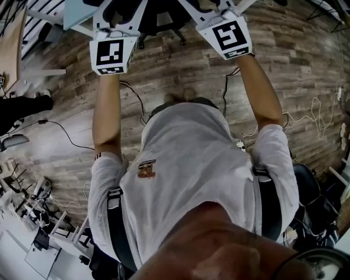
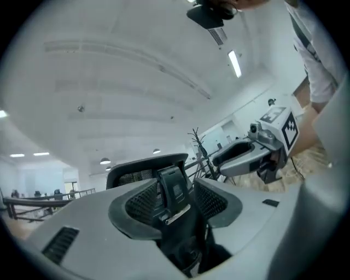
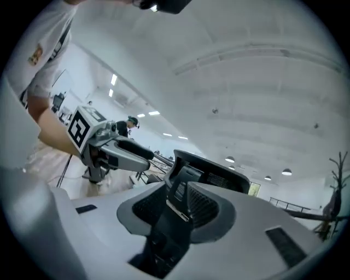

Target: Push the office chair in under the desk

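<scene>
Chair not yet pushed in.
The office chair (image 1: pixel 156 27) stands out on the wood floor (image 1: pixel 164 71) ahead of you, near the desk (image 1: pixel 76 13) corner and not visibly under it. Your left gripper (image 2: pixel 175 219) and right gripper (image 3: pixel 175 219) are both part open and empty, aimed at its back. The whole push looks left to do.

Wood-plank floor (image 1: pixel 295 49), loose cables (image 1: pixel 136 98); white ceiling (image 2: pixel 136 65), strip lights (image 2: pixel 235 63), perhaps coat-stand (image 2: pixel 198 143).
</scene>
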Action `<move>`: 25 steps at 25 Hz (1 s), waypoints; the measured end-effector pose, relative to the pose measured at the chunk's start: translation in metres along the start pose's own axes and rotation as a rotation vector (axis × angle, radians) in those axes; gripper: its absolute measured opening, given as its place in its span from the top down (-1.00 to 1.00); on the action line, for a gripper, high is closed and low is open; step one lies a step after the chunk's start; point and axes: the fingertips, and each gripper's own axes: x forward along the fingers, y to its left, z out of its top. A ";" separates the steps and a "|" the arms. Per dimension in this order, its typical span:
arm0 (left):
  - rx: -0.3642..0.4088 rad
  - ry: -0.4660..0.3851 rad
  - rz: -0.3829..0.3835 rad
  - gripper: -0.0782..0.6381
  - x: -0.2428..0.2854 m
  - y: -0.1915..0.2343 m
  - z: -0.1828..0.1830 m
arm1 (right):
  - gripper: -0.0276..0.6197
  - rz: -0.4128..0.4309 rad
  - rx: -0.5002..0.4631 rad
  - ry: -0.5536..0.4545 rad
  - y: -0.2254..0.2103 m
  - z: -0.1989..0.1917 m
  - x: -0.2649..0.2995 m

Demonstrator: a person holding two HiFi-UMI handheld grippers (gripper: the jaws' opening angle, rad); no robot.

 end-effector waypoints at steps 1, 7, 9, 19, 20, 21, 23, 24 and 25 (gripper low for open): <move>-0.036 -0.011 0.000 0.16 -0.005 -0.004 0.005 | 0.51 0.002 0.038 -0.019 0.003 0.004 -0.006; -0.172 -0.077 -0.028 0.42 -0.028 -0.029 0.029 | 0.71 0.018 0.187 -0.101 0.016 0.023 -0.031; -0.209 -0.099 -0.033 0.52 -0.034 -0.037 0.036 | 0.75 0.034 0.225 -0.122 0.021 0.026 -0.036; -0.277 -0.119 -0.046 0.72 -0.043 -0.064 0.048 | 0.80 0.131 0.366 -0.217 0.051 0.044 -0.055; -0.277 -0.119 -0.049 0.72 -0.043 -0.065 0.048 | 0.80 0.135 0.374 -0.221 0.054 0.044 -0.056; -0.277 -0.118 -0.052 0.73 -0.044 -0.067 0.047 | 0.80 0.139 0.383 -0.225 0.056 0.043 -0.056; -0.278 -0.117 -0.056 0.73 -0.045 -0.069 0.046 | 0.81 0.144 0.396 -0.229 0.060 0.042 -0.057; -0.278 -0.117 -0.057 0.73 -0.046 -0.070 0.046 | 0.81 0.145 0.399 -0.230 0.061 0.042 -0.058; -0.279 -0.116 -0.057 0.73 -0.047 -0.070 0.047 | 0.81 0.145 0.401 -0.230 0.062 0.041 -0.058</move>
